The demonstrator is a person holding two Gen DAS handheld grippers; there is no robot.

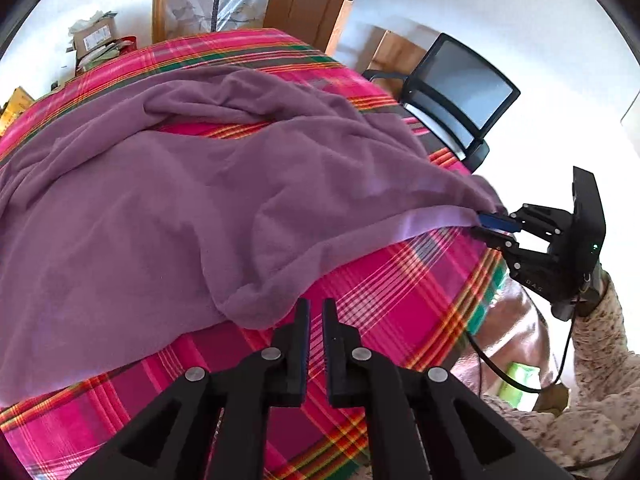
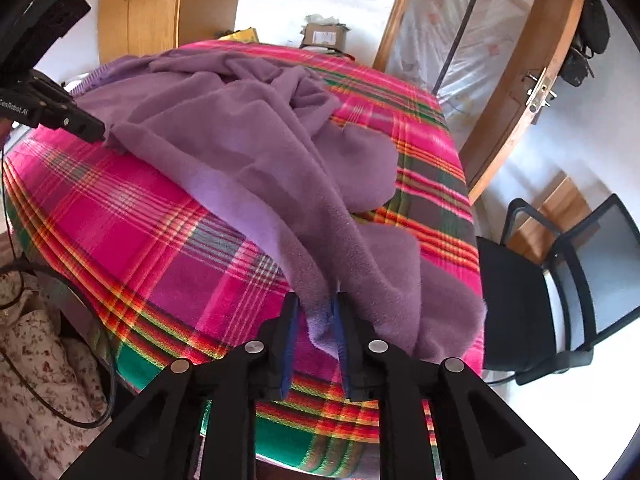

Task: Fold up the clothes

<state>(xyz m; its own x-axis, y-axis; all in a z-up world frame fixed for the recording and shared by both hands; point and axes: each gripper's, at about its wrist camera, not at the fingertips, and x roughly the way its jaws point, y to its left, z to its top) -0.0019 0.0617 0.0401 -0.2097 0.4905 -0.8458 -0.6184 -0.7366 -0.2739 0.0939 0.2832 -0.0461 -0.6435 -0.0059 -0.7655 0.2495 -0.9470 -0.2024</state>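
Black tool fingers fill the foreground of both wrist views above a tabletop draped in a pink, green and orange plaid cloth. Spread across most of that cloth lies a large purple fleece garment, rumpled into folds toward the far edge and trailing toward the near edge in two places. A black mesh office chair stands beside the tabletop's right edge, with a wooden door and a plastic-covered frame beyond the far edge.

At the near right corner, the right tool has a light purple hem of the garment lying between its blue-padded fingers; the jaws stand apart around the fabric, and whether the pads press it cannot be told. The left tool hovers over bare plaid near the near edge, just beside a drooping fold of the garment, its jaws drawn almost together with only a narrow slit between them and nothing held. A floral-patterned sleeve shows behind the right tool, with a black cable looping beneath it.
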